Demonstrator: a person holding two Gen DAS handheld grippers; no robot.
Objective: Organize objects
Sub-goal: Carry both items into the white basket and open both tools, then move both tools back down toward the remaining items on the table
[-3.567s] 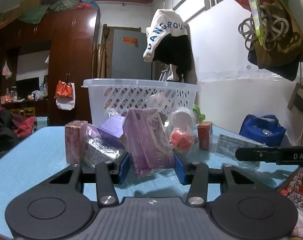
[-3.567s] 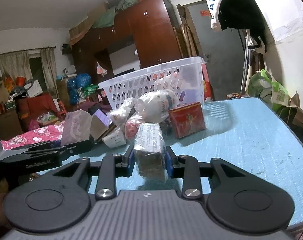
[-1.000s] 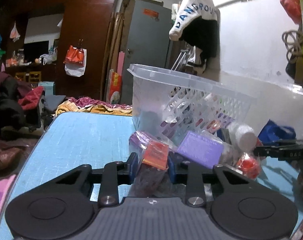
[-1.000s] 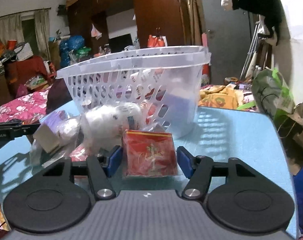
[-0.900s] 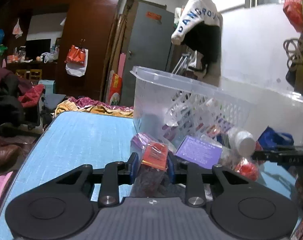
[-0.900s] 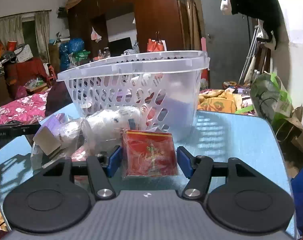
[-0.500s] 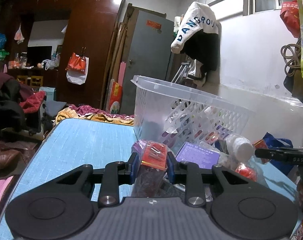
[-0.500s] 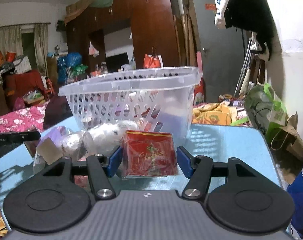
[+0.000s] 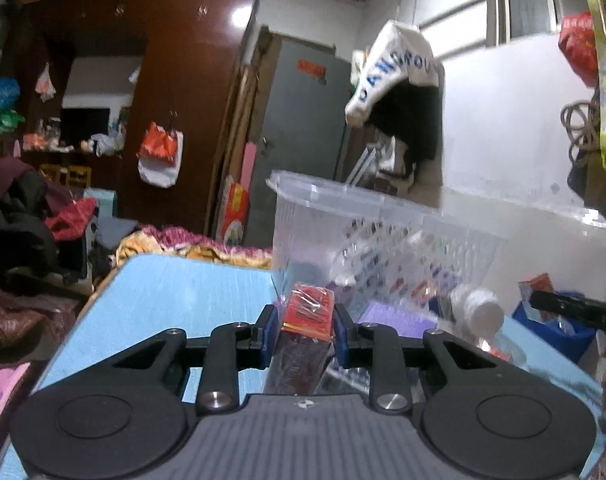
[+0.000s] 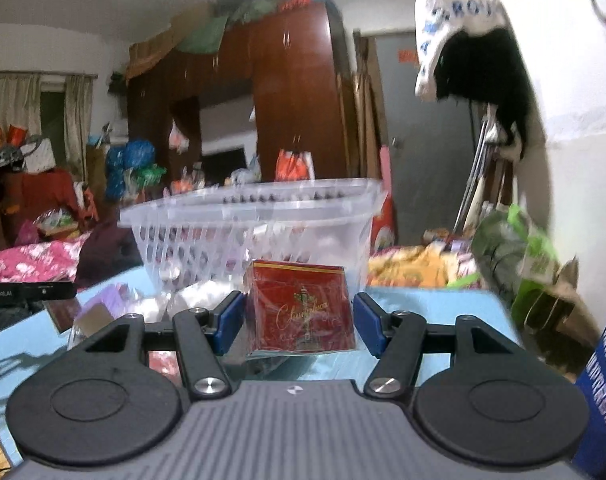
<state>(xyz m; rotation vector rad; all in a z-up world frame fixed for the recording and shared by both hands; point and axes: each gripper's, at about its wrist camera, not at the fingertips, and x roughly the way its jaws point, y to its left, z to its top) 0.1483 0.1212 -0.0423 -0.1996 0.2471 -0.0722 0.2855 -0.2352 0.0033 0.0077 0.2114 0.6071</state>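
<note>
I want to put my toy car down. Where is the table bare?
Bare blue table lies left of the white basket, up to the far edge. It is crowded in front of the basket: purple box, white bottle, wrapped packets.

The left gripper (image 9: 305,330) is clamped on a red-topped box (image 9: 307,316) (wrapped in clear film), both blue pads pressed to its sides. Just beyond stands the white basket (image 9: 383,236) on the blue table (image 9: 175,292). Beside the basket lie a purple box (image 9: 395,314) and a white bottle (image 9: 481,306). The right gripper (image 9: 575,310) pokes in at the far right.
</note>
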